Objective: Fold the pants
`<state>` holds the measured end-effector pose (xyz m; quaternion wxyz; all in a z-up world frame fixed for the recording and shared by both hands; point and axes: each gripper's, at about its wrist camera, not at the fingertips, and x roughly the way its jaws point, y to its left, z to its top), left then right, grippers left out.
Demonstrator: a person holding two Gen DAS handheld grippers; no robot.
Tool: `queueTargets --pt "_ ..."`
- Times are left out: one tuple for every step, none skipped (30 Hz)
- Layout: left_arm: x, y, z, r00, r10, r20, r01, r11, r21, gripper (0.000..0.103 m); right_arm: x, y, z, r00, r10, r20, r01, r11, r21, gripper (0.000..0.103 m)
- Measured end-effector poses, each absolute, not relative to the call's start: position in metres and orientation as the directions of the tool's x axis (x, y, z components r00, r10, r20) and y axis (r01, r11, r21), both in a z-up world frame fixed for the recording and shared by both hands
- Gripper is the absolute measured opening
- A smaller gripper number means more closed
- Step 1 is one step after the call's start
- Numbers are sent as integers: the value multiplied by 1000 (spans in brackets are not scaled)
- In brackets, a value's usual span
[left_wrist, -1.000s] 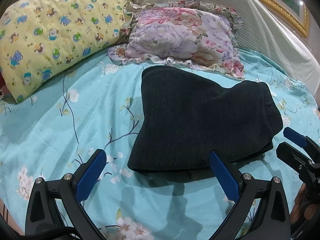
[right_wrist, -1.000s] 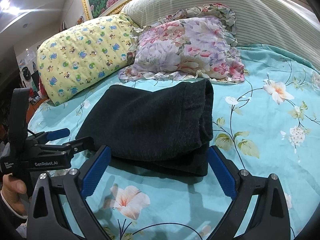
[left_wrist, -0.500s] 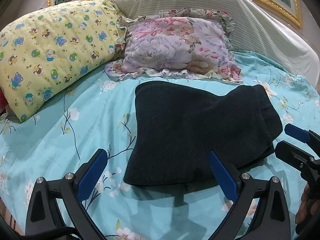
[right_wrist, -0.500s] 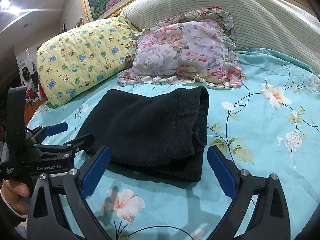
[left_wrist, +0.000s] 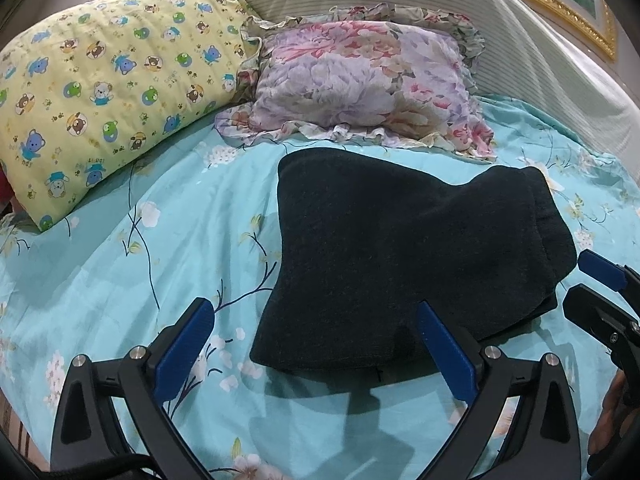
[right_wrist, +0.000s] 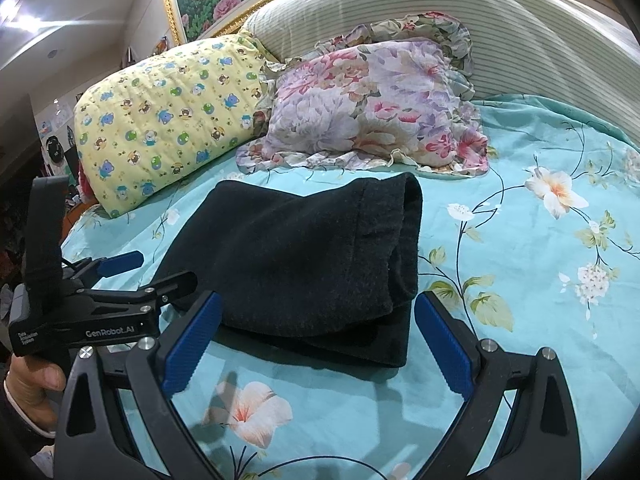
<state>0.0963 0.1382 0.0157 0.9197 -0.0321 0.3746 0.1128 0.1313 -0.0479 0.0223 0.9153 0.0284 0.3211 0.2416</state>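
— Left wrist view, any writing? 
— Tiny lettering on the yellow bear-print pillow (left_wrist: 100, 92), too small to read. Otherwise: left tool (left_wrist: 312, 352) spread wide, clasping nothing, hovering over the turquoise flowered bedsheet (left_wrist: 168, 240). Near edge of the folded dark pants (left_wrist: 392, 264) between the blue fingers (left_wrist: 182, 350). Right tool (left_wrist: 584, 288) entering from the right edge, just beside the pants' bunched end. 
— Right wrist view? 
— "GenRobot.AI" printed on the left tool (right_wrist: 132, 276), plus small text reading roughly "Data Collection System", hard to make out. Gripped from below by a hand (right_wrist: 34, 388), thumb showing. Right tool (right_wrist: 316, 344) likewise released, fingers (right_wrist: 440, 348) flanking the pants' (right_wrist: 304, 256) near corner. 
— Pants where? 
— Flat on the bed, folded into a layered stack, in front of the floral ruffled pillow (right_wrist: 376, 108).
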Motion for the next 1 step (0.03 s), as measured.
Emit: queueTargets --pt "96 138 16 691 190 -698 -235 972 32 102 131 -48 22 676 461 -575 -423 882 209 97"
